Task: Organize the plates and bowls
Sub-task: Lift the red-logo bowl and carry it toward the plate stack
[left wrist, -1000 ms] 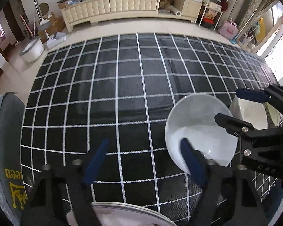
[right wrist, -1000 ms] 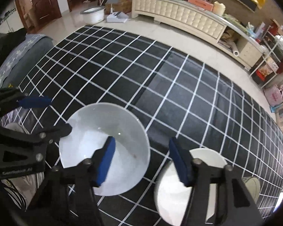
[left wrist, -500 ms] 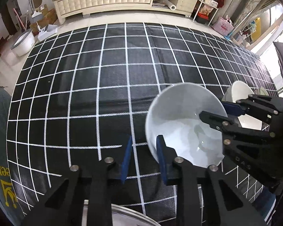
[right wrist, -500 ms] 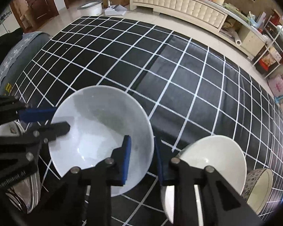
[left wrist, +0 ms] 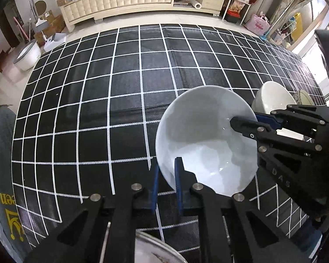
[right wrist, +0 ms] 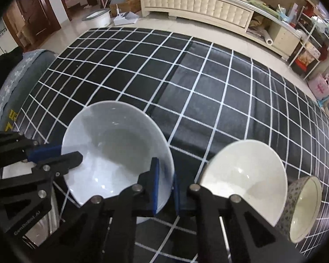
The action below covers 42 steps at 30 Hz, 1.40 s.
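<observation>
**A:** White porcelain, glossy and slick; both grippers have just been closing on the one bowl, and now the left gripper pinches its near rim while the right gripper pinches the opposite rim, one pad inside and one outside on each.

**B:** So how should the lift go?

**A:** I'd raise both hands together and keep the rim level; a glazed lip can slide out of thin pads if one side leads; no twisting against each other.

**B:** Where does it sit?

**A:** On the black checked cloth, toward the desk's near edge; a cream bowl stands just beside it and a patterned bowl past that, toward the right edge.

**B:** And its look?

**A:** Wide, shallow, plain, empty; it seems slightly tilted, though I cannot tell if it has left the cloth.
</observation>
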Available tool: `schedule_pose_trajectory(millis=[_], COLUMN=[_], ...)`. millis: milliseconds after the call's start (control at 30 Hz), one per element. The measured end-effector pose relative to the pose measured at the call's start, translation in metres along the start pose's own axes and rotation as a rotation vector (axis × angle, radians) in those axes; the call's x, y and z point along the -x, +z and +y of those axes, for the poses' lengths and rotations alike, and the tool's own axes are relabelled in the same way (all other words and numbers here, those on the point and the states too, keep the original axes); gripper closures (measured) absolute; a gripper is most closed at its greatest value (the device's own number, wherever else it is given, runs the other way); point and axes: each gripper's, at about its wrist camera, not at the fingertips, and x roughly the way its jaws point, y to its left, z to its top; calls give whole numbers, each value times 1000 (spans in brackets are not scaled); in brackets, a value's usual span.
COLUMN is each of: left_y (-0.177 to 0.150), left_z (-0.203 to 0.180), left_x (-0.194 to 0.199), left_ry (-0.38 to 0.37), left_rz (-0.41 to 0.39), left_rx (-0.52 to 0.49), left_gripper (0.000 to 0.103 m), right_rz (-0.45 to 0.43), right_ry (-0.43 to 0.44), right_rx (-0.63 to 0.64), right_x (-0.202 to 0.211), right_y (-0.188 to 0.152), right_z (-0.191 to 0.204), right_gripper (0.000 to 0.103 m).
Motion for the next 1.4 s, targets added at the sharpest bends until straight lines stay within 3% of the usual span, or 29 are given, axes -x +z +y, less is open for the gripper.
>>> schedule_pose_trajectory(millis=[400, 800, 1100, 1400], left_y=[-36, -87, -124, -138], left_z=[-21, -37, -42, -50], left_x=[54, 82, 80, 60], left_ry=[-6, -11, -11, -14], left_rz=[-55, -69, -58, -8], left_rx=[-15, -28, -18, -35], left_gripper=[91, 91, 91, 91], right_rz=[-45, -45, -12, 43], right_ry=[-5, 14, 34, 52], right_rx=[-58, -126, -174, -231], right_x=[59, 82, 75, 60], right_y=[-31, -79, -113, -139], right_z=[6, 19, 25, 22], right_gripper=[88, 88, 88, 88])
